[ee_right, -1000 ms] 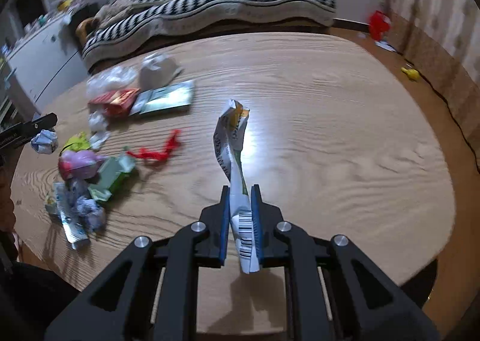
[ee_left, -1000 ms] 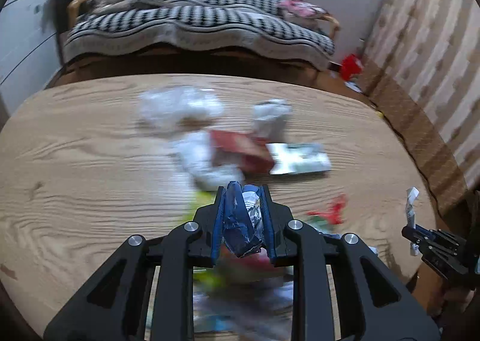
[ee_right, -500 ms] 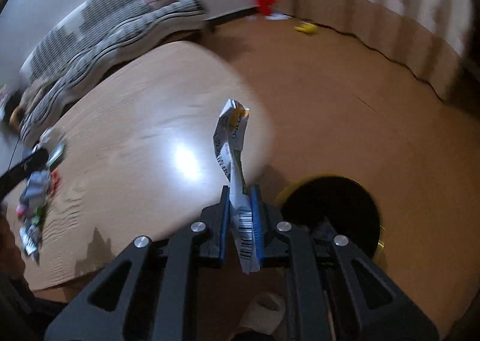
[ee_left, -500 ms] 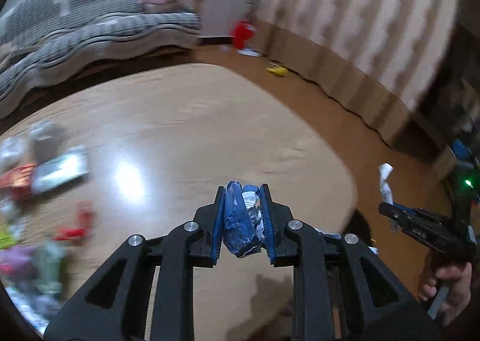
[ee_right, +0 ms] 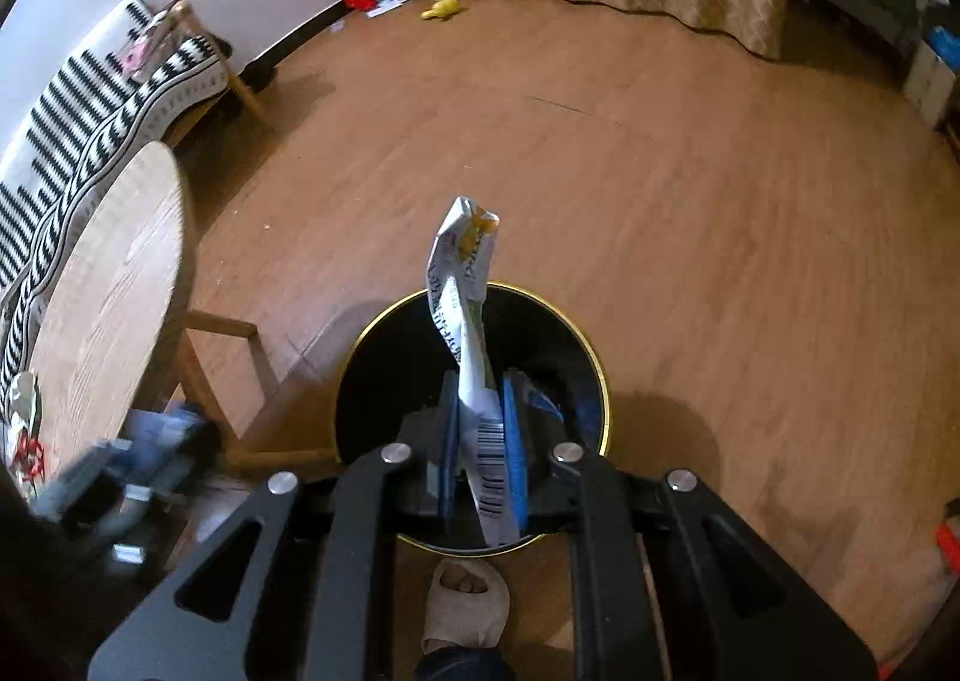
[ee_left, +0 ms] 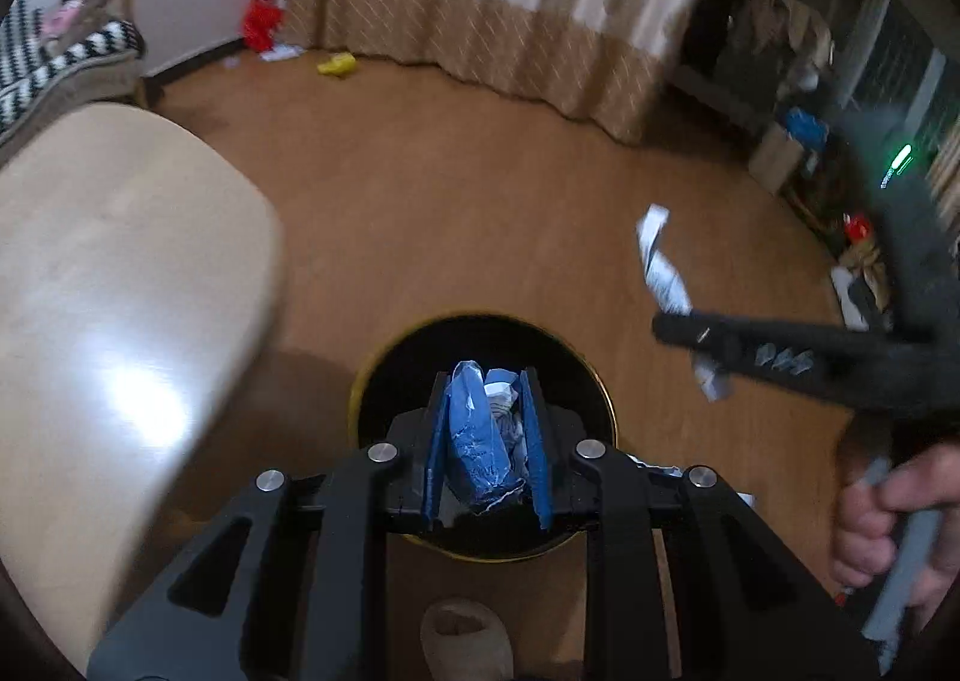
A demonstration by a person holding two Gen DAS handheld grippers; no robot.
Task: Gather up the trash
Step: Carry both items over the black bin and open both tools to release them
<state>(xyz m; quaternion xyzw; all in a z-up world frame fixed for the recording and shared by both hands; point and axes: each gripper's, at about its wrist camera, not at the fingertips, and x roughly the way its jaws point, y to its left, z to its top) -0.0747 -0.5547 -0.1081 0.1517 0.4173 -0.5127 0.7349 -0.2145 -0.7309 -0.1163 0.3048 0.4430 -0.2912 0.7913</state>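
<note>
Now I count two grippers, each clamped on one piece of trash, and one bin below them. My left gripper (ee_left: 486,417) has its jaws pressed together on a crumpled blue wrapper (ee_left: 477,444), with some white crumpled material wedged beside it. My right gripper (ee_right: 483,429) pinches a twisted white wrapper (ee_right: 465,285) with a barcode near its lower end; the strip stands up between the fingers. One round black bin (ee_right: 576,345) with a gold rim sits on the wooden floor (ee_right: 690,201), and both grippers hang directly over its opening. In the left wrist view the right gripper (ee_left: 678,321) shows at the right edge, held by one bare hand (ee_left: 888,525).

One wooden table (ee_right: 114,273) lies off to the left, with a few scraps near its left edge. One slippered foot (ee_right: 465,600) stands just beside the bin's near rim.

Half a second ago the left view was over the table's far edge with no bin in sight; a second ago both grippers were above the tabletop among the litter. Both grips are unchanged.
</note>
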